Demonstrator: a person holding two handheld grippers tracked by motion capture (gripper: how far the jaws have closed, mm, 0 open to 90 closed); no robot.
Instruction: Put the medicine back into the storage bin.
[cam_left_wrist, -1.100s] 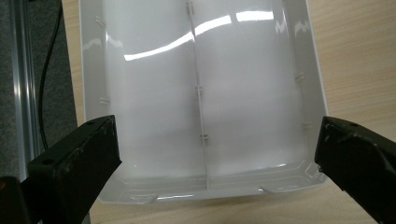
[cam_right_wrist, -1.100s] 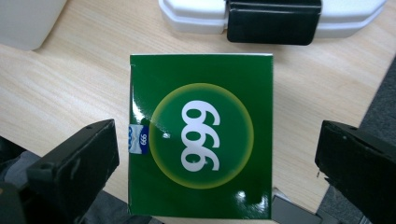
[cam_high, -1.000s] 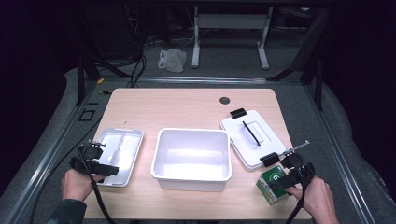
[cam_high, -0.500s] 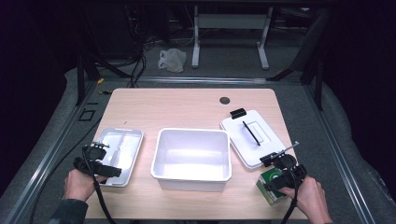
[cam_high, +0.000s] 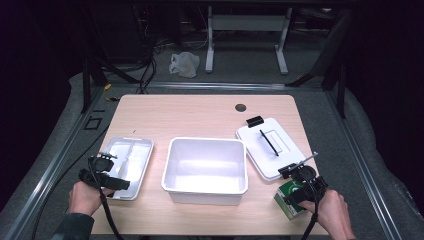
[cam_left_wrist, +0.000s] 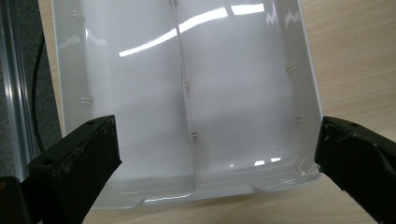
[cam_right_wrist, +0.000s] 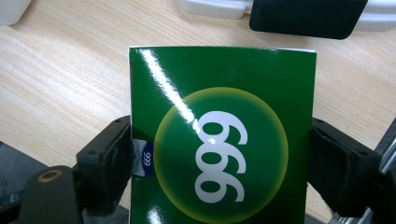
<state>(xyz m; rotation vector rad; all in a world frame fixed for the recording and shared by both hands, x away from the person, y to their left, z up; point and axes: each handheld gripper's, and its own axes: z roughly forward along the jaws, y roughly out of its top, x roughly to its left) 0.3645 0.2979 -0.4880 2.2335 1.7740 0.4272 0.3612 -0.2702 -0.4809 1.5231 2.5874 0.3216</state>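
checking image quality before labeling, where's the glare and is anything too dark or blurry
High view: room beyond the table is nearly black, white bin bright but readable. Left gripper view: streaks of ceiling-light glare across the shallow tray. Right gripper view: a diagonal glare streak on the glossy green box, whose print stays legible; the near jaws look soft.

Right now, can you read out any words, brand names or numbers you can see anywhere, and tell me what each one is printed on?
"999": large white digits in the yellow-ringed circle on the green box between the right gripper's jaws.
"999": again, tiny white digits on a small blue patch at that box's left edge.
No other print can be made out on the white bin, the divided tray or the white lid.
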